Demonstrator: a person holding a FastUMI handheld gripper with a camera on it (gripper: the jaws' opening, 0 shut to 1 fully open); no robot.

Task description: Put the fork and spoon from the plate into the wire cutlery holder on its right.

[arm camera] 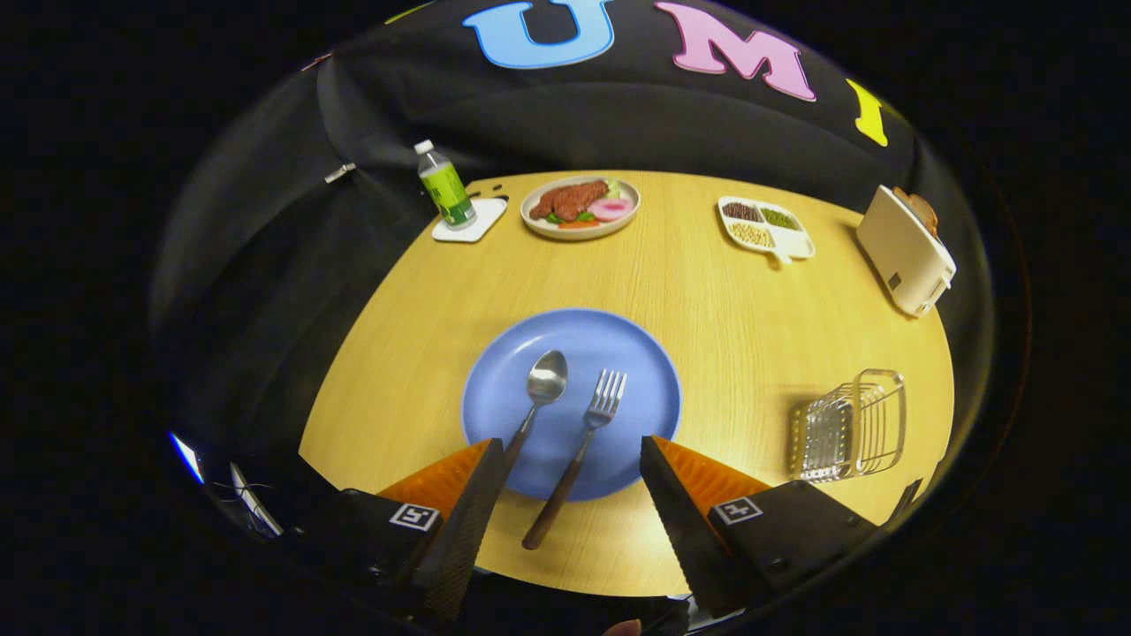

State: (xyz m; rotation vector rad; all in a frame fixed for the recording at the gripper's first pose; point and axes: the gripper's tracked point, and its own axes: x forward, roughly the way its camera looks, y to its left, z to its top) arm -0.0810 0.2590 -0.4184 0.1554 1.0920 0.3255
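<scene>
Two fingers of the hand-held gripper stand wide apart, holding nothing, over the near rim of the plate. One fork lies between them, handle toward the gripper and past the rim, tines pointing away. One spoon lies alongside on its left, bowl away, handle end hidden behind the left finger. One wire holder lies on the worktop, right of the plate. Beyond: one bottle, one food plate, one divided dish, one toaster.

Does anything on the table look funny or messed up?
Nothing stands out. The spoon and fork lie neatly on the blue plate, the wire holder stands upright, and the open claw holds nothing.
</scene>
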